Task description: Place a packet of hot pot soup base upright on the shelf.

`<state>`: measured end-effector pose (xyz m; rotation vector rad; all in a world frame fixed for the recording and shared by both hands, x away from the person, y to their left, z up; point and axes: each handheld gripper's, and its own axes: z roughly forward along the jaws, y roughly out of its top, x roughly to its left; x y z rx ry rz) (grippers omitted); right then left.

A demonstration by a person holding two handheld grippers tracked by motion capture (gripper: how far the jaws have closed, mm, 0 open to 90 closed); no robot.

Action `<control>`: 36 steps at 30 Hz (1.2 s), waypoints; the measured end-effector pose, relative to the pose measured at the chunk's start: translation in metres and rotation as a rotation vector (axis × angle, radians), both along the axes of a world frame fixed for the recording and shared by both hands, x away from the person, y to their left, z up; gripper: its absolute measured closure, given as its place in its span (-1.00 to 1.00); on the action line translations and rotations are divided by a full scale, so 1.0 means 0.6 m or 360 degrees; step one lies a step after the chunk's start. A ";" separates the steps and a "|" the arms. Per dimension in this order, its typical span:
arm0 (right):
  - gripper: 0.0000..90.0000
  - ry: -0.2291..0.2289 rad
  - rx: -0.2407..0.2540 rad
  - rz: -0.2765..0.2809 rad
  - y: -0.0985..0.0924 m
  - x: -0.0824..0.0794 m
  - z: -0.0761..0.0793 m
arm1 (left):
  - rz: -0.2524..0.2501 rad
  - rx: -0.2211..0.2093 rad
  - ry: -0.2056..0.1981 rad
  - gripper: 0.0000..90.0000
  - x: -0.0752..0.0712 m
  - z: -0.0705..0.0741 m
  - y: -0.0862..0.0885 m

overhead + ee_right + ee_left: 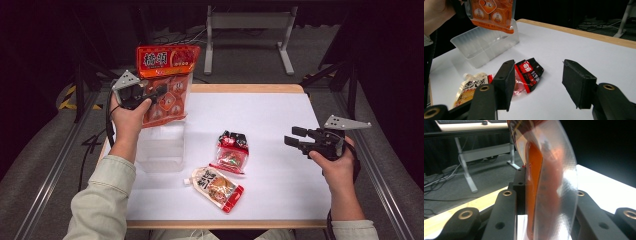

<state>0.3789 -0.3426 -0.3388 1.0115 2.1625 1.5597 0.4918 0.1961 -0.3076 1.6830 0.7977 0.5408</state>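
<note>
My left gripper (159,96) is shut on a large orange snack bag (166,82) with a red header, holding it upright above a clear plastic bin (162,145) at the table's left. In the left gripper view the bag (549,182) fills the gap between the jaws, edge-on. Over the right side of the table my right gripper (296,136) hovers open with nothing between its fingers. In front of it lie a small red-and-black packet (232,151) and a spouted pouch (216,187). The right gripper view shows the packet (527,73), the pouch (470,87), the bin (484,46) and the hanging bag (490,13).
The white table top (270,115) has a wooden edge at the far and near sides. Beyond it stands a grey metal table frame (247,30) on a dark floor. Rails run along both sides of the table.
</note>
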 end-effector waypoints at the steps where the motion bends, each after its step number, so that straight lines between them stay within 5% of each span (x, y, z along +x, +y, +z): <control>1: -0.01 0.0001 0.0002 -0.0003 -0.001 0.000 0.000 | 0.0006 0.0000 0.0002 0.57 0.000 -0.001 0.001; 14: -0.02 0.0001 0.0000 0.0006 -0.001 -0.001 -0.002 | 0.0036 -0.0041 0.0027 0.57 0.014 -0.020 0.000; 18: -0.02 0.0008 -0.0003 0.0008 -0.002 -0.002 -0.003 | 0.0069 0.0008 0.0049 0.57 0.018 -0.028 0.001; 21: -0.02 0.0006 -0.0002 0.0009 -0.001 -0.002 -0.003 | 0.0061 -0.0049 0.0066 0.57 0.021 -0.036 0.002; 36: -0.03 0.0011 -0.0003 0.0019 0.003 -0.001 -0.004 | 0.0018 0.0080 0.0152 0.57 0.029 -0.053 -0.023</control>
